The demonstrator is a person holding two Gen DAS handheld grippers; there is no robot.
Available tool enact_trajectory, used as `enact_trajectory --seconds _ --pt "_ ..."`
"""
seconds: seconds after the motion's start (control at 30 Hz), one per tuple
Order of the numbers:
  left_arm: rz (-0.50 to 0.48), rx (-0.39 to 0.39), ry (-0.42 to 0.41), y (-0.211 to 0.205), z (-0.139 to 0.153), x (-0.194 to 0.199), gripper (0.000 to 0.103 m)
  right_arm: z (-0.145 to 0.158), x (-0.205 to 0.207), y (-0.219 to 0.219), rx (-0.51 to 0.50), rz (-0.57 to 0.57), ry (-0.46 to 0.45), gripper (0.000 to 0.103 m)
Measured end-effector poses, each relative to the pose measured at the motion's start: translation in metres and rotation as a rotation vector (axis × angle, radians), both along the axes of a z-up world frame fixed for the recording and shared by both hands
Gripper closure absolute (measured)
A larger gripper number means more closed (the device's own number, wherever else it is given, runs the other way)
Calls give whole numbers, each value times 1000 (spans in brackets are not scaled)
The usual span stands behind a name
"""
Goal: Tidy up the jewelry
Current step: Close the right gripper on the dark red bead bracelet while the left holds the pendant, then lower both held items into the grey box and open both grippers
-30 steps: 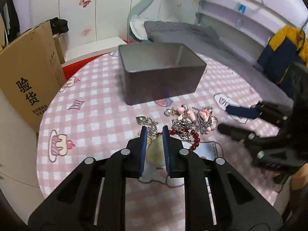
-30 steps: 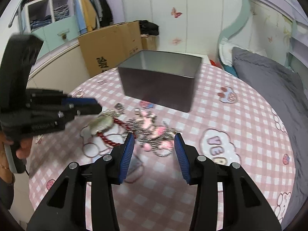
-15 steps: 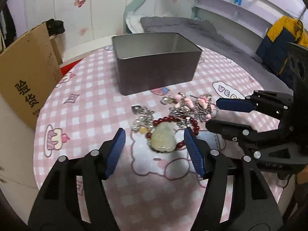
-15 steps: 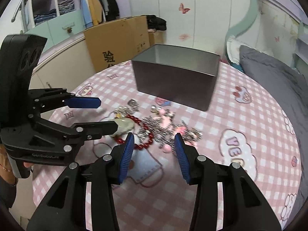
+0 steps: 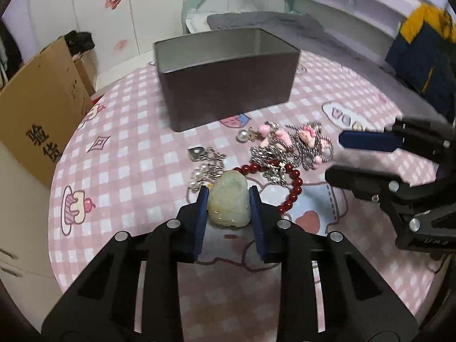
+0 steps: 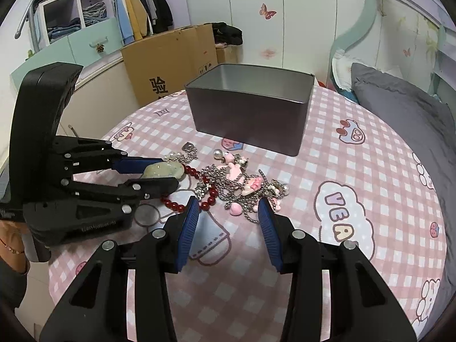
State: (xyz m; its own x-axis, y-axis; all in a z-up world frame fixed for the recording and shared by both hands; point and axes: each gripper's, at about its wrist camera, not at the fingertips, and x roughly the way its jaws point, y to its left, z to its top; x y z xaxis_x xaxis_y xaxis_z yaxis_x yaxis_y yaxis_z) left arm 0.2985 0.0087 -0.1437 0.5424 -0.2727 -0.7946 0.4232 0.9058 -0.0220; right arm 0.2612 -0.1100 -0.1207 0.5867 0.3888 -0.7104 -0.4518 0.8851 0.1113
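A pale green jade pendant (image 5: 228, 203) on a red bead bracelet (image 5: 295, 188) lies on the pink checked table. My left gripper (image 5: 227, 196) is shut on the pendant, pads touching both its sides; it also shows in the right wrist view (image 6: 159, 171), with the pendant (image 6: 164, 169) between its fingers. A tangle of silver chains with pink charms (image 6: 242, 183) lies beside it. My right gripper (image 6: 227, 209) is open and empty just before the tangle. An open grey metal tin (image 5: 225, 77) stands behind the jewelry.
A cardboard box (image 5: 34, 99) stands off the table's left edge. A grey bed (image 6: 404, 119) lies to the right. Pearl and silver charms (image 5: 206, 161) lie left of the bracelet. A wardrobe with clothes (image 6: 114, 20) is at the back.
My left gripper held the pendant, opened wide and dropped it half a second ago, and has now closed on it again on the table. The right gripper stayed open, edging nearer the chains.
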Motion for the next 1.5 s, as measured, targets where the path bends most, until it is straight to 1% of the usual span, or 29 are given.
enact_trajectory --seconds 0.1,0.2,0.27,0.4,0.47,0.5,0.53,0.57,0.6,0.63,0.67,0.73,0.8,0.83,0.9,1.0,1.1,1.23,1.27,1.3,1.37,1.4,1.43,1.47,1.5 --pt "21 -45 -6 15 9 -3 75 0 -1 8 -12 21 2 62" --pt "42 -64 -18 28 18 -7 75 0 -1 24 -42 67 3 62" --pt "59 -78 -20 38 23 -10 75 -2 1 42 -65 120 11 62" --pt "76 -86 -27 51 27 -17 75 -9 5 75 -134 210 19 62" --pt "74 -89 -25 53 27 -20 75 -16 8 91 -200 240 22 63" --pt "73 -91 -24 55 26 -21 75 -20 11 96 -230 248 32 65" --pt "70 -92 -23 56 26 -22 75 -20 13 96 -225 254 34 66" --pt "68 -92 -21 56 26 -23 75 -20 17 95 -209 255 60 74" --pt "66 -91 -20 56 25 -23 75 -19 20 93 -202 252 75 84" --pt "64 -91 -19 57 25 -23 75 -18 22 92 -214 248 85 92" --pt "63 -92 -19 57 25 -23 75 -18 22 92 -214 255 97 97" --pt "64 -104 -19 59 26 -23 75 -16 22 88 -173 270 135 97" --pt "65 -132 -18 60 29 -21 75 -11 22 80 -102 266 156 97" --pt "65 -140 -19 61 30 -21 75 -4 23 71 -28 260 169 97" --pt "60 -161 -24 62 36 -22 75 9 23 59 76 253 172 97" --pt "53 -183 -29 60 43 -23 75 25 20 49 155 240 155 97" --pt "47 -195 -39 57 50 -22 75 43 17 43 208 237 133 97" --pt "34 -227 -44 52 58 -21 75 64 13 34 255 245 101 97" --pt "32 -231 -45 51 59 -20 75 68 13 34 245 234 82 97" --pt "31 -233 -48 49 61 -19 75 72 12 32 243 230 71 97" --pt "26 -244 -52 46 65 -17 75 75 17 28 294 235 79 97" --pt "24 -249 -52 44 66 -16 75 76 18 26 290 226 70 97" --pt "23 -254 -53 44 67 -15 75 80 19 22 309 229 63 97" --pt "21 -259 -56 42 70 -13 75 82 18 17 301 205 43 97" --pt "20 -259 -59 41 72 -11 75 85 18 16 260 169 11 97"
